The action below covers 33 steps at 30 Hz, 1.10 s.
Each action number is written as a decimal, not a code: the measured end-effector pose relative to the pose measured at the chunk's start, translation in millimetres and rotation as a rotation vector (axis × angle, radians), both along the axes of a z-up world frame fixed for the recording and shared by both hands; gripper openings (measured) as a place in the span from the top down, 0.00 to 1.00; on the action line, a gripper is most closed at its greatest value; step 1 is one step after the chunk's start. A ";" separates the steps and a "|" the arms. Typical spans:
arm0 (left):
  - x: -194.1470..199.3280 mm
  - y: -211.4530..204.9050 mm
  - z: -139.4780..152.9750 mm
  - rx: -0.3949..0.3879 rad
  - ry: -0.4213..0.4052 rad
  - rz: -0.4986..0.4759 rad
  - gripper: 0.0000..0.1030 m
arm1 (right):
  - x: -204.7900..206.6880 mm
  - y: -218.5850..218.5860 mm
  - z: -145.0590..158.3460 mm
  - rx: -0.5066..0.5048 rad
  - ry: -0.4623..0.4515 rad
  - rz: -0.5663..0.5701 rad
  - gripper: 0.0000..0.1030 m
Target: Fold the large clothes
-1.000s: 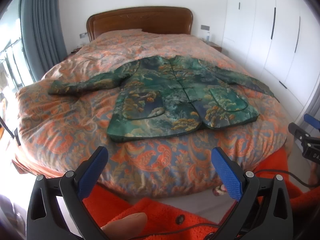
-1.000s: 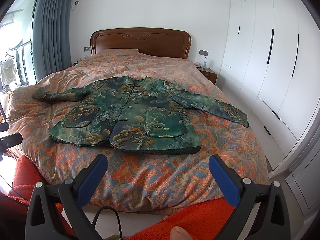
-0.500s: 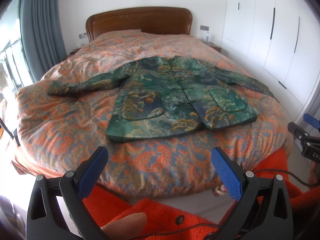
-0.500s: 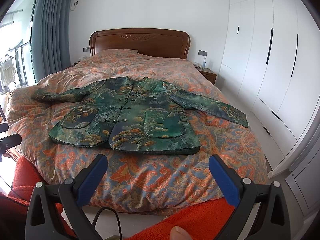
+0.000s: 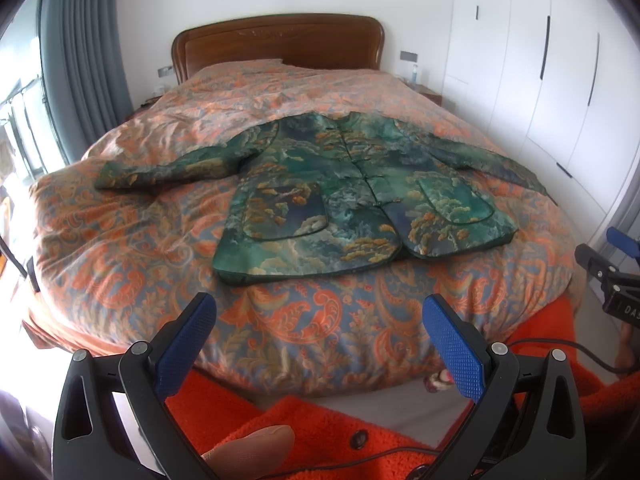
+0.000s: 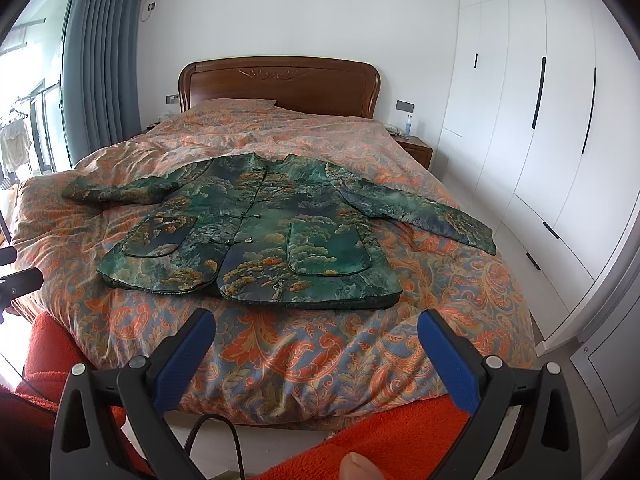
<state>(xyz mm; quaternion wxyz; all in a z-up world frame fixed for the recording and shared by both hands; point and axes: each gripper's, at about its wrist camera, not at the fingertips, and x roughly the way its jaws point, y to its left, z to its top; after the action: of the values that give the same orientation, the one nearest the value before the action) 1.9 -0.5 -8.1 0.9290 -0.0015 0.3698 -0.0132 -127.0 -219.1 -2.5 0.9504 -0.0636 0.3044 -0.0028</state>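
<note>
Both claws hang at the foot of the bed, nothing in them: the left claw (image 5: 318, 346) is spread wide, and the right claw (image 6: 316, 354) is just as wide, an orange sleeve (image 6: 392, 436) of the person under it. Just past the blue pads lies the quilt (image 6: 280, 344), orange paisley, puffy and rumpled, so expect it to give underneath any pinch. On it, flat and face up, is the green brocade jacket (image 6: 256, 232), buttoned down the front, two patch pockets, hem toward the claws. It looks padded and a bit stiff with a satiny sheen, so probably light but springy, and I'd guess slippery, though the fisheye view makes the fabric hard to judge. Best holds look like the hem corners and the cuffs: the jacket's left-hand sleeve (image 5: 168, 168) runs out toward the window side, the right-hand sleeve (image 6: 424, 216) reaches the wardrobe side. Further back, the wooden headboard (image 6: 280, 80), grey curtain (image 6: 100, 60) at the left, white wardrobe doors (image 6: 540, 100) along the right.
</note>
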 end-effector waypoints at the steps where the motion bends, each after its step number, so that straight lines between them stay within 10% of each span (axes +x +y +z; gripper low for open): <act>1: 0.1 0.1 -0.1 -0.001 0.000 0.000 0.00 | 0.3 0.2 -0.1 0.000 0.001 0.000 0.00; 33: 0.1 -0.3 0.1 -0.002 0.003 0.002 0.00 | 0.5 1.7 -1.4 -0.010 0.004 0.001 0.00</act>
<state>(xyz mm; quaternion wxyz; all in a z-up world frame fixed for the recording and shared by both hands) 2.0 -0.8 -8.0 0.9285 -0.0028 0.3711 -0.0128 -126.6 -217.4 -4.0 0.9495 -0.0685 0.3062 -0.0036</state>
